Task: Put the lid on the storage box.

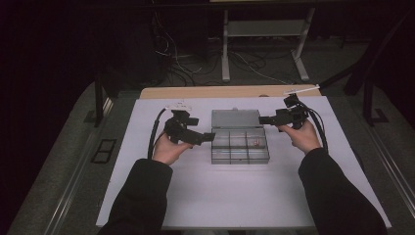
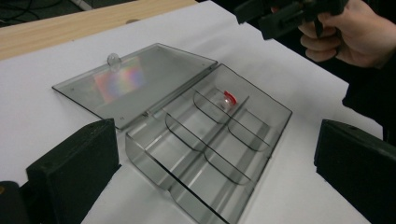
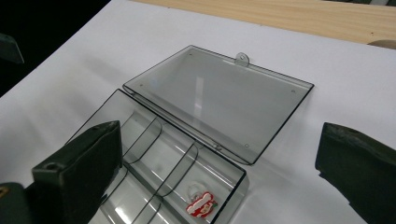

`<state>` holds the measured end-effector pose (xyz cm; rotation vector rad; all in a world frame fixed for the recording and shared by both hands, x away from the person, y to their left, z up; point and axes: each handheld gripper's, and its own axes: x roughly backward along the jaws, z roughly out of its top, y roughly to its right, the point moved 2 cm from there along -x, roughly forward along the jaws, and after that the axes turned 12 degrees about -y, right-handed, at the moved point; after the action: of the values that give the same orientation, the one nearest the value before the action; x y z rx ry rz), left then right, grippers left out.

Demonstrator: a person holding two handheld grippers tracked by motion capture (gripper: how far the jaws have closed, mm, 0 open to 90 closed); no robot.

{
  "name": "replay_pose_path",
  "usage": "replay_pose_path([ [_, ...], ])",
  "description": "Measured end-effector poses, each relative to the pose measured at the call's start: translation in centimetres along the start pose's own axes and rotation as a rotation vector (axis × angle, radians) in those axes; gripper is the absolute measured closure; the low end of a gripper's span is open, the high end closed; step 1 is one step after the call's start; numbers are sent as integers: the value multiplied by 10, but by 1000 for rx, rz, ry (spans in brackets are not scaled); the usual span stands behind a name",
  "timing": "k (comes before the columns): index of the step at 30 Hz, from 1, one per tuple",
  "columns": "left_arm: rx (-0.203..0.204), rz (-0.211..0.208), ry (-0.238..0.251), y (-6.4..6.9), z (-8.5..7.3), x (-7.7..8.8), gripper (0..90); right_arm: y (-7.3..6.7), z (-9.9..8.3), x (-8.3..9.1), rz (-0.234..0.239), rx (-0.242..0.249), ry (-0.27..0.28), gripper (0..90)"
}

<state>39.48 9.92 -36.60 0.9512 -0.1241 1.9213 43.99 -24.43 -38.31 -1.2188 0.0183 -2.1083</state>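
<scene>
A clear grey plastic compartment box (image 1: 240,146) (image 2: 205,154) (image 3: 154,172) lies open in the middle of the white sheet, its lid (image 1: 235,119) (image 2: 135,81) (image 3: 219,100) folded flat toward the far side. A small red and white charm (image 1: 256,142) (image 2: 228,99) (image 3: 201,206) rests in its far right compartment. My left gripper (image 1: 209,138) (image 2: 215,172) hovers open at the box's left edge, jaws wide with nothing between them. My right gripper (image 1: 264,120) (image 3: 219,172) hangs open above the box's far right corner, also empty. In the left gripper view the right gripper (image 2: 285,14) and its hand appear at the top right.
A white sheet (image 1: 244,196) covers the wooden table (image 1: 220,91), whose bare far edge shows beyond it. A white strip (image 1: 301,91) lies at the far right corner. Cables and a desk frame (image 1: 264,34) stand on the floor beyond. Dark sleeves (image 1: 337,196) reach in from the near side.
</scene>
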Motion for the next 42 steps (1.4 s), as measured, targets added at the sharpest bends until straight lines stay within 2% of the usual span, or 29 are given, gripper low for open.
replay_pose_path([
  [6, 28, 14, 6, -14, 9, -6, 0, 6, 0, -2, -4, -22, 10, 6],
  [10, 70, 18, 19, -24, 11, -12, 0, 8, 1, -5, -12, -25, 22, 6],
  [17, 137, 19, 25, -43, 7, -25, 0, 11, 2, -12, -8, -44, 32, 6],
  [26, 212, 16, 47, -60, 3, -37, 0, 15, 2, -19, -5, -60, 36, 6],
  [33, 299, -4, 88, -71, 0, -48, 0, 20, 1, -26, -4, -73, 28, 6],
  [37, 367, -26, 117, -77, -2, -56, 0, 21, 2, -26, -20, -78, 38, 6],
  [42, 426, -38, 107, -82, -5, -69, 0, 24, 2, -28, -19, -91, 41, 6],
])
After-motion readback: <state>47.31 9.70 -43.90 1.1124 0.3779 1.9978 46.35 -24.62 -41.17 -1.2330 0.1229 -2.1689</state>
